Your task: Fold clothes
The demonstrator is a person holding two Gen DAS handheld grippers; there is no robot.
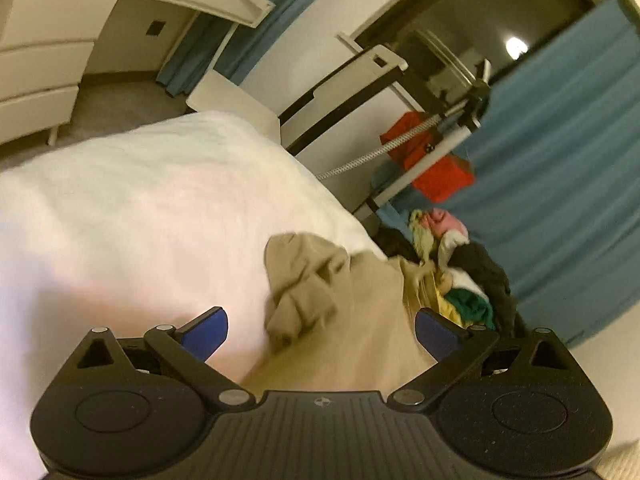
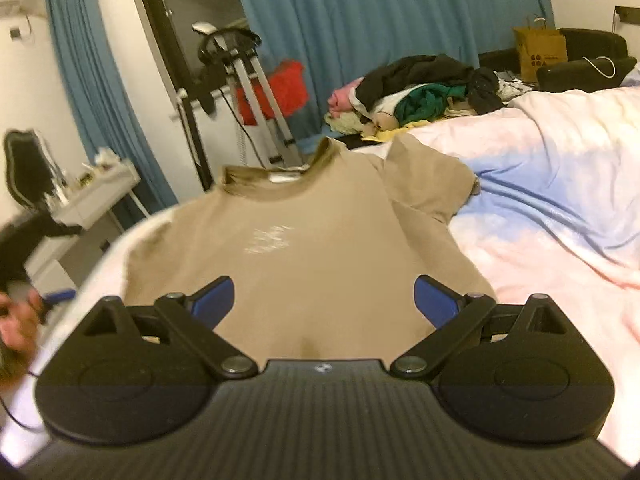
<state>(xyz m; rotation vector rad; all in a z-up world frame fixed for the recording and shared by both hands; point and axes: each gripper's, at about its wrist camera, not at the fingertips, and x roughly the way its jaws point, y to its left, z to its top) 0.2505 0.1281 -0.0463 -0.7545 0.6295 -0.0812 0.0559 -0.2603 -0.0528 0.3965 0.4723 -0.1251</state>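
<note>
A tan T-shirt (image 2: 304,248) lies spread on the white bed (image 2: 560,200), collar away from me, with a faint white print on the chest. One sleeve lies flat to the right. In the left wrist view the shirt (image 1: 332,320) shows a bunched sleeve. My left gripper (image 1: 322,330) is open and empty, just above the shirt's side. My right gripper (image 2: 324,300) is open and empty, over the shirt's lower part. The left gripper's blue tip (image 2: 60,294) shows at the far left of the right wrist view.
A pile of mixed clothes (image 2: 424,88) lies at the far end of the bed. A folding stand with a red bag (image 2: 280,88) stands by blue curtains (image 2: 360,20). A white desk (image 2: 92,196) and drawers (image 1: 40,60) stand beside the bed.
</note>
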